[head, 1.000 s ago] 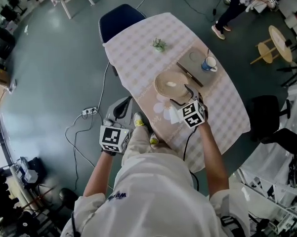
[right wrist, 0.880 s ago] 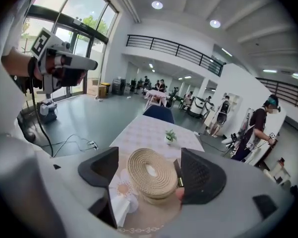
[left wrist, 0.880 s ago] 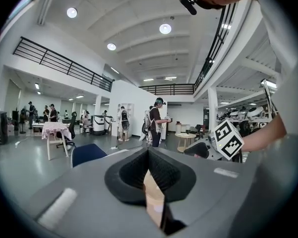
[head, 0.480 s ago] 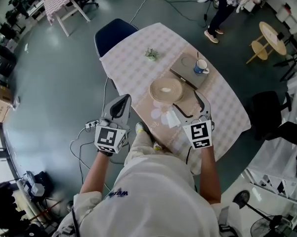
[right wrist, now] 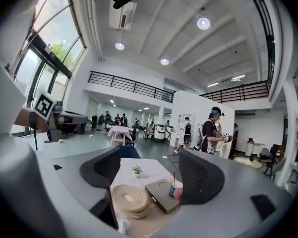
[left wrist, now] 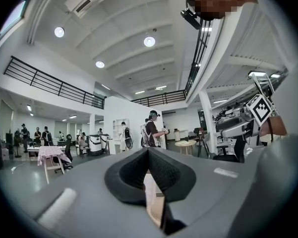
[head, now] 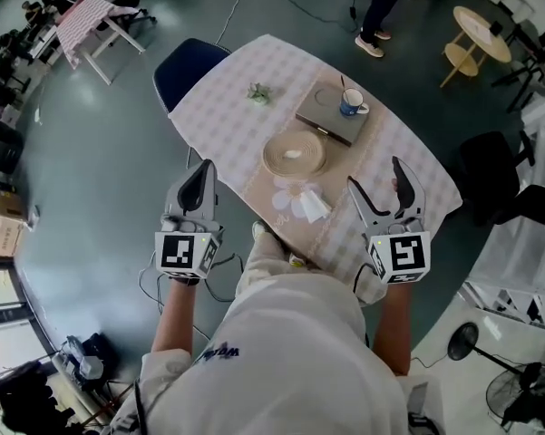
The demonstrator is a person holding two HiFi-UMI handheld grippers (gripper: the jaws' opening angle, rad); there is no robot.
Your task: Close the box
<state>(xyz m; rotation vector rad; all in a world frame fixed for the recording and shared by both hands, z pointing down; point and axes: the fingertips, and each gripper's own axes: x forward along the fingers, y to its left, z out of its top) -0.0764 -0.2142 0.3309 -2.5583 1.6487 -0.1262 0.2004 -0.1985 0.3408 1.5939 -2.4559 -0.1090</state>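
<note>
A round woven box (head: 295,154) with its lid on sits mid-table, also seen in the right gripper view as the woven box (right wrist: 130,198). Behind it lies a flat grey box (head: 326,116) with a blue mug (head: 352,104) standing on it. My right gripper (head: 378,182) hovers over the table's near right edge, short of both boxes. It is open, its jaws have just been closing a little, and nothing is between them. My left gripper (head: 201,178) is held off the table's left side over the floor, shut and empty.
A small potted plant (head: 258,91) stands at the far end of the checkered table (head: 227,107). A white flower-shaped cloth (head: 301,200) lies near me. A blue chair (head: 189,62) is at the far end, a black chair (head: 490,175) at right. Cables trail on the floor.
My right gripper has lifted away from the woven box, back and to the right. My left gripper has risen from beside my leg. Both now point level instead of down.
</note>
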